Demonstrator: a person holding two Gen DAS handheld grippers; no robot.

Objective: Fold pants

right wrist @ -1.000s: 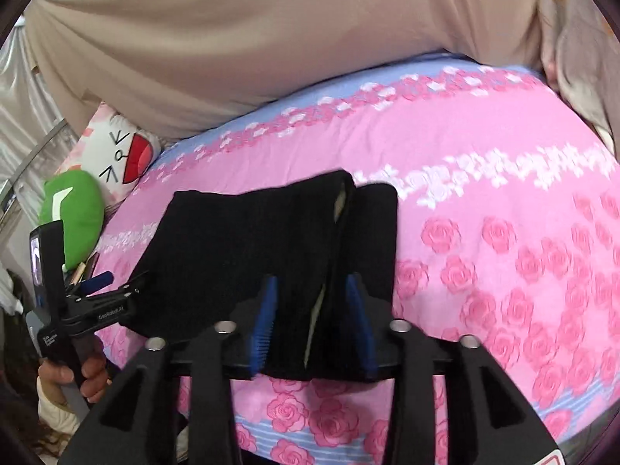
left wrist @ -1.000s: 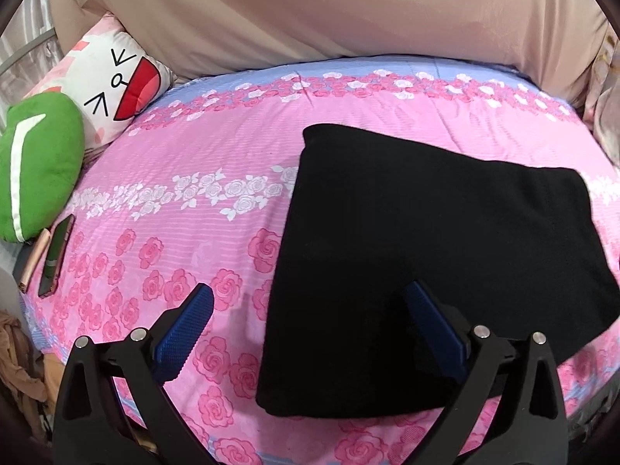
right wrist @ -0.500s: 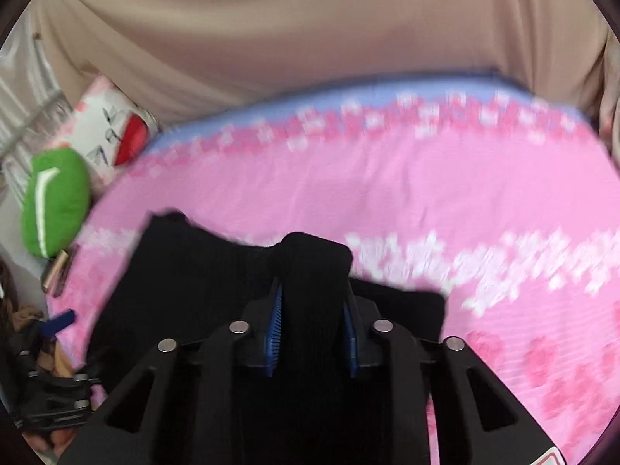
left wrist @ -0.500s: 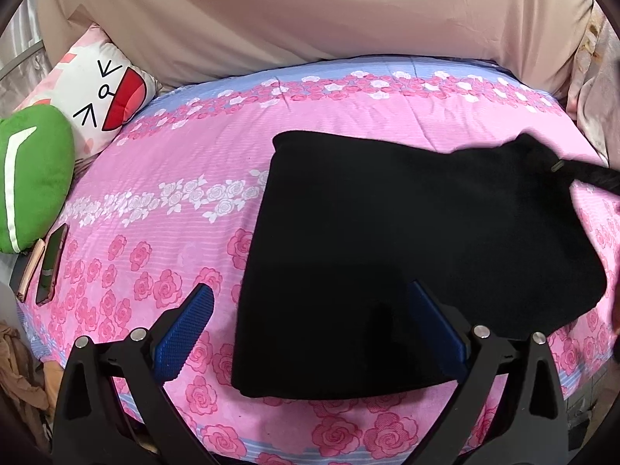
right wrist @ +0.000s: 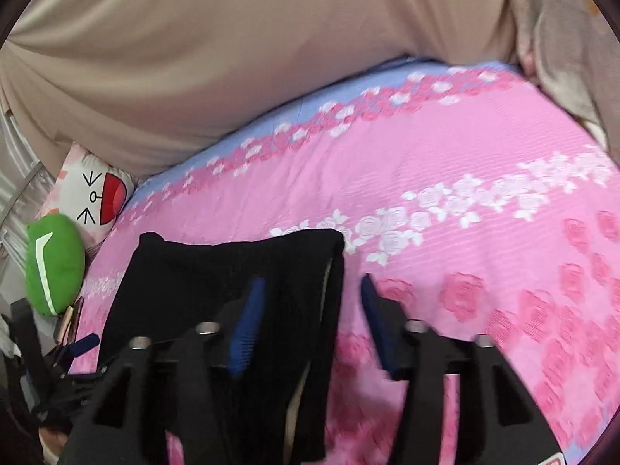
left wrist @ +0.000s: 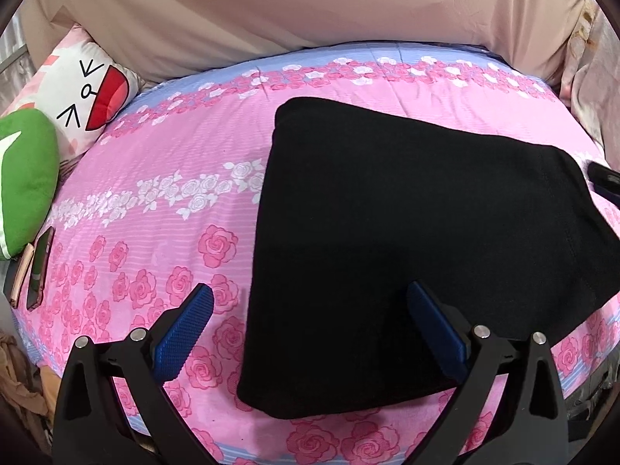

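The black pants lie folded flat in a rectangle on the pink rose bedspread. My left gripper is open and empty, hovering over the near left edge of the pants. In the right wrist view the pants lie with their right edge between my fingers. My right gripper is open, its left blue pad over the fabric and its right pad over the bedspread. The right gripper's tip shows at the right edge of the left wrist view.
A white cartoon-face pillow and a green cushion sit at the bed's left end, with a phone beside them. A beige curtain hangs behind the bed. Crumpled cloth lies at the far right.
My right gripper was shut on the pants' right end and carried it over to the left. It has now opened and let go, and the pants lie folded flat.
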